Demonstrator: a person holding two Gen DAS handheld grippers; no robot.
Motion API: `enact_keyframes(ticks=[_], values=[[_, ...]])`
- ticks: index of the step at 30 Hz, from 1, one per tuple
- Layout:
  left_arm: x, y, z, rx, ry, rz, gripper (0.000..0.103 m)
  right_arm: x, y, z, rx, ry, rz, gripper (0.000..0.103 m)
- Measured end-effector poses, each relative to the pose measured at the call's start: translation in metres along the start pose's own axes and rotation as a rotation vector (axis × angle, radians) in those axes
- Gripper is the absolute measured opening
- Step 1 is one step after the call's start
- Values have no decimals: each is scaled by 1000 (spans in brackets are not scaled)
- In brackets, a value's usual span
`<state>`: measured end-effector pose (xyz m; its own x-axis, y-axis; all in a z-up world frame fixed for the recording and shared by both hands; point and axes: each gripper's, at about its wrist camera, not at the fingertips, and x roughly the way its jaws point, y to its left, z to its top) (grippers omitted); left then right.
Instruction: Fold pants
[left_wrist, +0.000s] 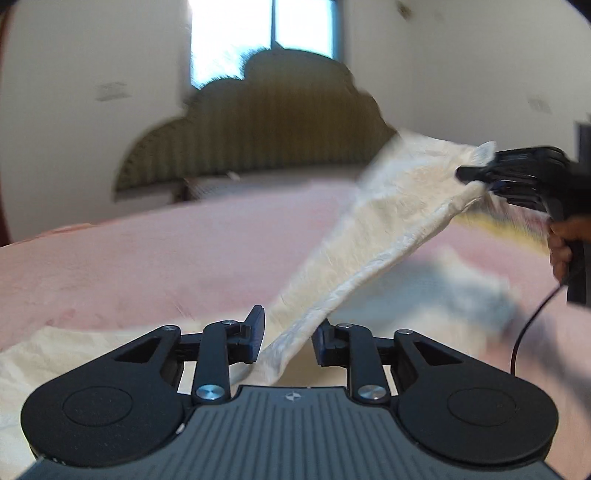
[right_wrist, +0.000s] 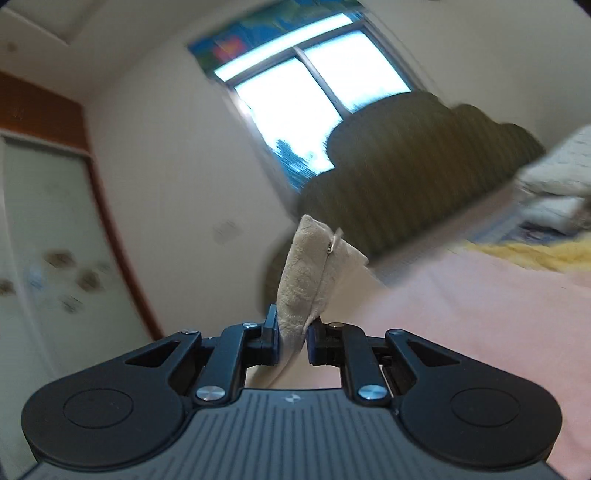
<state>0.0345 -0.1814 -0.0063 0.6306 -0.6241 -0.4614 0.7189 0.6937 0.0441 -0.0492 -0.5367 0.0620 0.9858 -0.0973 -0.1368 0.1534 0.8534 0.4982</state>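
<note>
Pink bed cover (left_wrist: 129, 258) spreads below a dark headboard (left_wrist: 258, 136) and a bright window (left_wrist: 258, 33). Cream pants (left_wrist: 388, 221) stretch from the left tongs (left_wrist: 288, 339), whose jaws stand a little apart with the cloth passing between them, up to the right tongs (right_wrist: 293, 339), clamped tightly on one corner.

Ahead of my claw I see a pink bedspread (left_wrist: 147, 258), a scalloped olive headboard (left_wrist: 258, 136) and a bright window (left_wrist: 258, 33) beyond.
</note>
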Motion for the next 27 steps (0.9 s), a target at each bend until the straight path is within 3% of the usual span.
enact_keyframes(ticks=[2,4,7,9,14,17,18,20,22,24,25,26,27], values=[[12,-11,-16,26,102,-74,30,5,-38,-26,90,190,-204,14],[18,-19,-30,50,154,-101,30,-3,-78,-59,258,295,-318,14],[13,-24,-32,106,137,-94,30,-26,-96,-82,364,251,-288,11],[11,-20,-30,101,139,-106,31,-27,-91,-78,327,255,-304,11],[12,-22,-37,128,143,-109,31,-34,-85,-74,307,253,-335,18],[7,-21,-38,139,133,-122,30,-52,-97,-73,403,236,-313,20],[6,-19,-38,134,126,-130,25,-63,-99,-72,418,219,-342,24],[5,-18,-38,126,120,-138,16,-83,-94,-65,347,157,-458,32],[3,-17,-39,131,109,-145,13,-91,-75,-52,165,105,-598,33],[1,-19,-40,147,101,-142,13,-81,-52,-42,11,110,-565,33],[0,-19,-40,151,99,-140,13,-70,-38,-39,-59,146,-512,43],[0,-20,-40,151,100,-140,13,-57,-26,-38,-112,183,-463,64],[-1,-20,-41,152,101,-139,13,-43,-17,-38,-152,217,-414,74]])
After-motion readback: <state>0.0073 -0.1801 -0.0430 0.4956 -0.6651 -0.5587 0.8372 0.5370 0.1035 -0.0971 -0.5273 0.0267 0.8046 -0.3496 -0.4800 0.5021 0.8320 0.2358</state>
